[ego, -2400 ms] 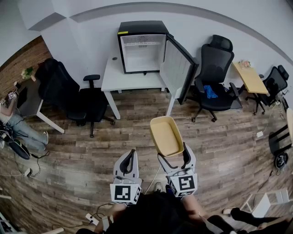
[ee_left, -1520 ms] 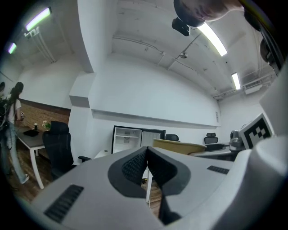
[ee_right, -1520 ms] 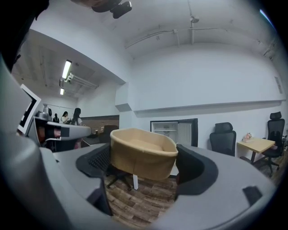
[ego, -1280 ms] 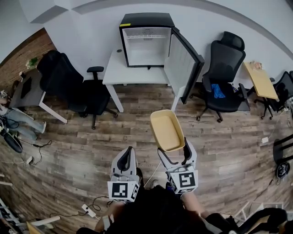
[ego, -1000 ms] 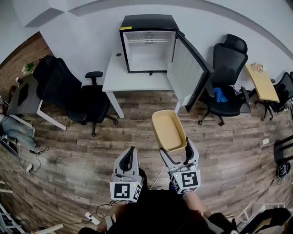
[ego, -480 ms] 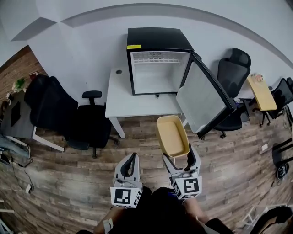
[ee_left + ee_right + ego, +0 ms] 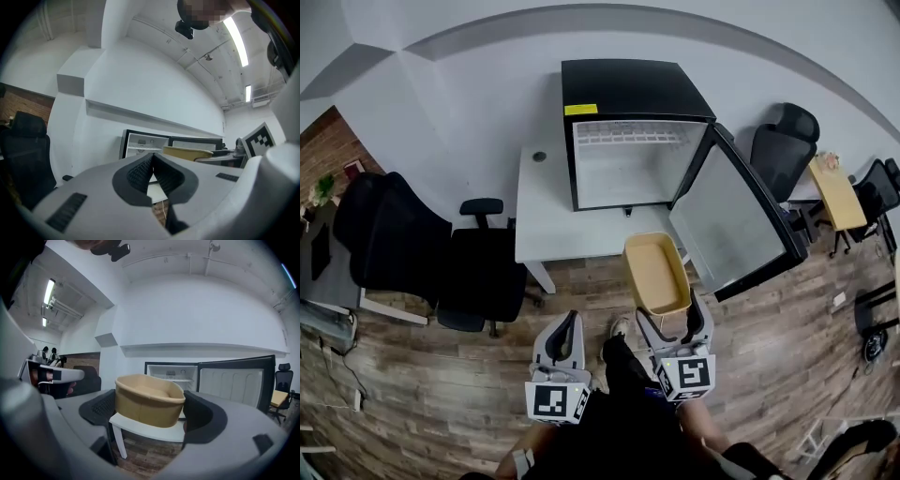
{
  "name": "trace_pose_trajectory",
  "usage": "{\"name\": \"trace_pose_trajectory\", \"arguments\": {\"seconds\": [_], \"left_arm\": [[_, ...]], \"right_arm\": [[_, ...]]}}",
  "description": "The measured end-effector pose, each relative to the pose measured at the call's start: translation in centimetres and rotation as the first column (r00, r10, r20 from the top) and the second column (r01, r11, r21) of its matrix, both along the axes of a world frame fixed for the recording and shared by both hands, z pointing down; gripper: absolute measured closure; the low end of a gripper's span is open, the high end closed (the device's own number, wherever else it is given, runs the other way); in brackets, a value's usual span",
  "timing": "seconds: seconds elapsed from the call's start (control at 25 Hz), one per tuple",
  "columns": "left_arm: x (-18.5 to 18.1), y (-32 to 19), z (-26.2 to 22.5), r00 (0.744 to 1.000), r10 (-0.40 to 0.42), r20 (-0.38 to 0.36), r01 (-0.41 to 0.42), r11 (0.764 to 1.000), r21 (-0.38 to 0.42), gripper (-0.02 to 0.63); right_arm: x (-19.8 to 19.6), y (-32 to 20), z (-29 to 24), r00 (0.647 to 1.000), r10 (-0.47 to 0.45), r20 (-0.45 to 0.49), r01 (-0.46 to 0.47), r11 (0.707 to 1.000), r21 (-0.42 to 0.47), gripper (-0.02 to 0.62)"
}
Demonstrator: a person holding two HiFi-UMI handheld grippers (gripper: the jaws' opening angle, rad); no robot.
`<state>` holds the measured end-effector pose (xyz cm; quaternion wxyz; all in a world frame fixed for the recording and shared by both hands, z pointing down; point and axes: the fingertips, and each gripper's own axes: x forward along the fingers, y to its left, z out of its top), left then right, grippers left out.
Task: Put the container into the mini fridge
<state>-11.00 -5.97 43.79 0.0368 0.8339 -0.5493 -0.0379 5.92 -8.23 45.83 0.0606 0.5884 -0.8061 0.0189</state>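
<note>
A tan oblong container [image 7: 656, 273] [image 7: 149, 400] sits between the jaws of my right gripper [image 7: 671, 322] [image 7: 152, 413], which is shut on it and holds it level above the floor. The black mini fridge [image 7: 630, 136] [image 7: 171, 373] stands on a white table [image 7: 546, 217] straight ahead, its door [image 7: 739, 230] [image 7: 236, 380] swung open to the right and its white inside empty. My left gripper [image 7: 566, 337] [image 7: 152, 174] hangs beside the right one, shut with nothing in it. In the left gripper view the container [image 7: 186, 153] shows at the right.
A black office chair [image 7: 476, 272] stands left of the table, another bulky black chair [image 7: 382, 236] further left. More chairs [image 7: 780, 141] and a small wooden table [image 7: 836, 189] lie behind the open door. Wood-plank floor [image 7: 422, 384] underfoot.
I have walked towards the fridge: fridge and table have grown and come nearer in the head view. The right gripper still carries the container; the left stays shut.
</note>
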Motion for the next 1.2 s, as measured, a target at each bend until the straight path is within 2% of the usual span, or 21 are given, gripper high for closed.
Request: {"name": "trace_pose_trajectory", "arguments": {"seconds": [0.6, 0.76, 0.92, 1.2], "left_arm": [[1.6, -18.2, -1.3, 0.999, -0.042, 0.010, 0.042, 0.999, -0.011, 0.597], [2.2, -21.7, -1.7, 0.998, -0.055, 0.000, 0.055, 0.998, -0.007, 0.597], [2.6, -24.5, -2.1, 0.999, -0.039, 0.008, 0.039, 0.999, 0.001, 0.597], [1.4, -29.1, -2.5, 1.000, 0.003, -0.003, -0.003, 1.000, 0.005, 0.597]], "right_arm": [[1.0, -21.3, -1.3, 0.999, -0.048, -0.023, 0.049, 0.998, 0.044, 0.121], [0.9, -26.4, -1.7, 0.998, -0.056, -0.041, 0.059, 0.997, 0.059, 0.121], [0.6, -30.8, -1.6, 0.999, -0.048, -0.021, 0.049, 0.997, 0.053, 0.121], [-0.5, -37.7, -0.5, 0.999, -0.009, -0.047, 0.010, 0.999, 0.030, 0.121]]}}
